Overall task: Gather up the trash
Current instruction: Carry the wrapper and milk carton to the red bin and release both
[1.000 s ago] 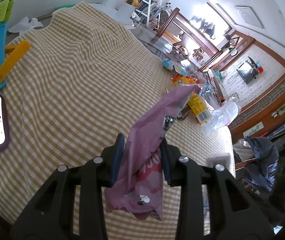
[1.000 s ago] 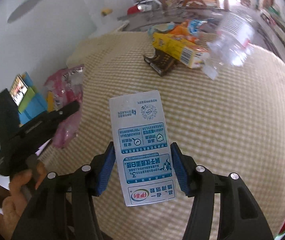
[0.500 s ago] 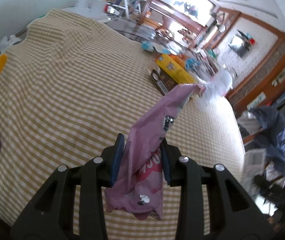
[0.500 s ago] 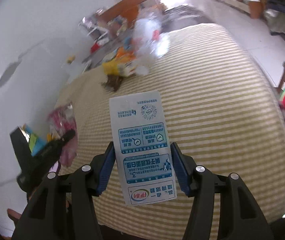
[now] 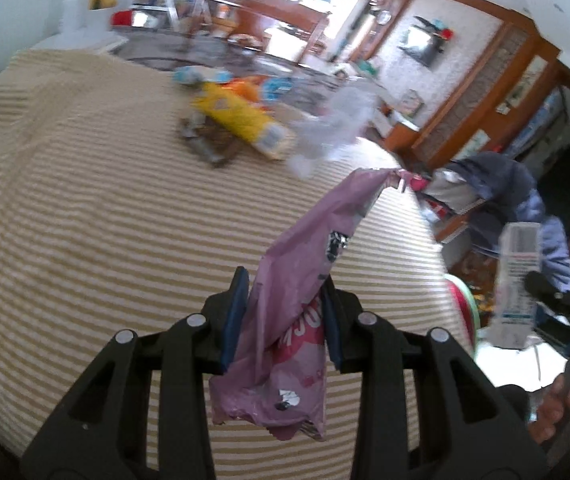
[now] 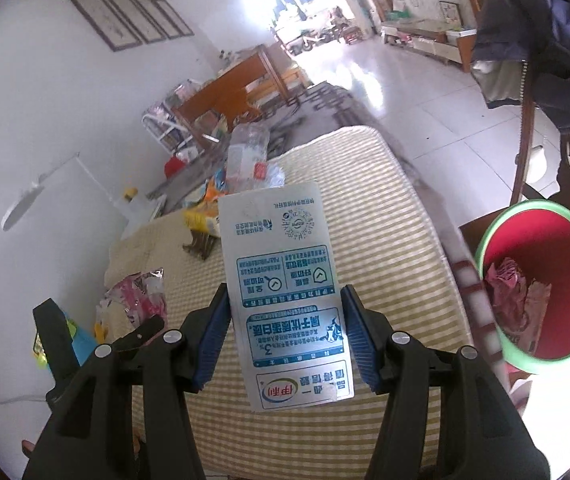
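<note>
Left wrist view. Your left gripper (image 5: 285, 316) is clenched on a pink snack wrapper (image 5: 305, 280), which stands up between the blue pads and droops below them, over the near part of the checked tablecloth (image 5: 85, 220). The wrapper is thin film: judge it light, limp and slick, so it can slide out of a loose pinch. Your hold sits on its bunched lower half, which looks the surest place. At the far edge of the table lie more items, blurred here: a yellow box (image 5: 241, 120), a dark packet (image 5: 209, 142) touching it, and a clear plastic bottle (image 5: 337, 124) just beside them. Off the right edge your right gripper shows with a milk carton (image 5: 519, 280).

Right wrist view. Your right gripper (image 6: 285, 336) grasps the milk carton (image 6: 285, 292) by its two narrow sides, at the lower half, printed face toward the camera. Judge it empty, light and stiff enough to take a firm squeeze, though its coated faces are smooth and the walls would buckle if crushed. It hangs above the near right part of the table. Beyond the right edge, lower down, stands a red bin (image 6: 541, 284) with a green rim, already holding crumpled wrappers. Both pieces appear ready to carry there. The bottle at the far edge looks crushable and round; a grip across its body would suit.
</note>
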Motion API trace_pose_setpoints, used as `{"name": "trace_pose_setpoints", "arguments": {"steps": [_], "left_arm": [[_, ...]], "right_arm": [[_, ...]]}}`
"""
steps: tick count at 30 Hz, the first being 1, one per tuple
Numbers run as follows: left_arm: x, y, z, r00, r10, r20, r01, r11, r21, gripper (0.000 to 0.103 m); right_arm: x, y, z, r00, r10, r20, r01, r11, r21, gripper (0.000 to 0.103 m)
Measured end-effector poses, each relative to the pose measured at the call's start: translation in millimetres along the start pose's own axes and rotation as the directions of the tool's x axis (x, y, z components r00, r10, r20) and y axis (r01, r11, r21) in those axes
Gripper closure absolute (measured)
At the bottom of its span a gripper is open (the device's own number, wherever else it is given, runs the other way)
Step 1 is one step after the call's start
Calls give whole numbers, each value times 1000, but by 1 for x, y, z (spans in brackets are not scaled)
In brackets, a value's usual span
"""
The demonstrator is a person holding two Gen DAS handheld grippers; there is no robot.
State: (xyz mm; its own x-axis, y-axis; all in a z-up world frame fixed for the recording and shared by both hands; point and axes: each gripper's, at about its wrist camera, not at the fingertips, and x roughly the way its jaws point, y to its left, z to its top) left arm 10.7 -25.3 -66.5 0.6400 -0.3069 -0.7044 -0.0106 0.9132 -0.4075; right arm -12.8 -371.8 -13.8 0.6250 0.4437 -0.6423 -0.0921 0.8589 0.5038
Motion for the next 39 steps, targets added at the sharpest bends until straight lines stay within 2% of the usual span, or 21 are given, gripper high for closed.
{"name": "trace_pose_setpoints", "arguments": {"steps": [6,11,15,17,21,24,26,29,31,34,36,37,39], "left_arm": [[21,-67,2,991,-117,-60,121,991,64,70],[53,-132,-4,968,-202,-149,222,966,133,70],[80,-185,-13,936,-268,-230,310,934,176,70],[97,-212,-18,910,-299,-286,358,916,181,70],[119,-254,-29,886,-302,-351,397,885,241,70],[138,-277,-36,866,-308,-393,425,868,256,68],[147,-286,-42,852,-316,-417,440,865,243,49],[157,-296,-45,838,-321,-442,452,861,232,35],[157,-293,-45,838,-326,-439,456,859,234,32],[152,-280,-40,855,-315,-413,435,868,239,31],[147,-267,-32,878,-301,-372,406,881,245,31],[142,-254,-23,905,-274,-327,363,897,254,31],[137,-237,-8,938,-229,-261,296,919,260,29]], "right_arm": [[-26,-36,8,998,-21,65,17,998,68,49],[-54,-85,13,991,-70,118,49,984,172,49],[-73,-127,10,978,-140,155,94,959,269,49],[-80,-152,6,972,-174,159,113,937,332,49],[-86,-188,-1,966,-208,152,128,899,418,49],[-86,-201,-3,962,-226,154,138,887,442,48],[-86,-209,-3,957,-242,163,143,877,458,47],[-85,-217,-3,953,-252,170,142,863,485,19],[-85,-217,-2,952,-254,173,140,860,490,19],[-85,-204,5,950,-257,178,151,876,457,19],[-88,-191,11,948,-233,216,119,890,439,19],[-90,-179,14,948,-204,245,83,900,427,19],[-82,-157,21,954,-133,270,16,919,394,19]]}}
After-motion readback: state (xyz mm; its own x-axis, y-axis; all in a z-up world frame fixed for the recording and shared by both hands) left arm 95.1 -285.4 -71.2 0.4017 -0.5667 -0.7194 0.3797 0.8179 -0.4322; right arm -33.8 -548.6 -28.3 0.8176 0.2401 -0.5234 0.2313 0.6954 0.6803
